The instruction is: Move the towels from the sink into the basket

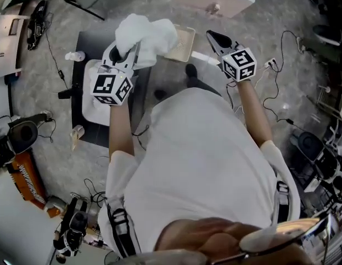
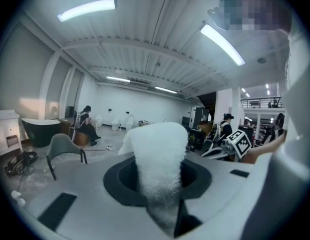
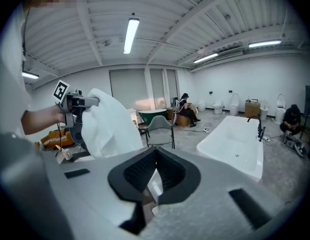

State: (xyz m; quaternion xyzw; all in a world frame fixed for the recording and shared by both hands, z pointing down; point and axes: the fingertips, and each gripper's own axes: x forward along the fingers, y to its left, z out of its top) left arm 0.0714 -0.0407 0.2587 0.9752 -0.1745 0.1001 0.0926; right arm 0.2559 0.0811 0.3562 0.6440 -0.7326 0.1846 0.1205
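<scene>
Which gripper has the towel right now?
The left gripper, at the head view's left: its jaws are clamped on the white towel, which bunches up beyond them. The right gripper has nothing between its jaws.

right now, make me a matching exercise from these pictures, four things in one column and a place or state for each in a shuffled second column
Things:
1. towel
2. right gripper
3. basket
4. sink

Places or states:
a. white basin on a dark stand, below the left gripper
b. shut, nothing in it
c. pinched in the left gripper, lifted up
d. tan, partly hidden behind the towel

Pairs: 1-c, 2-b, 3-d, 4-a
</scene>
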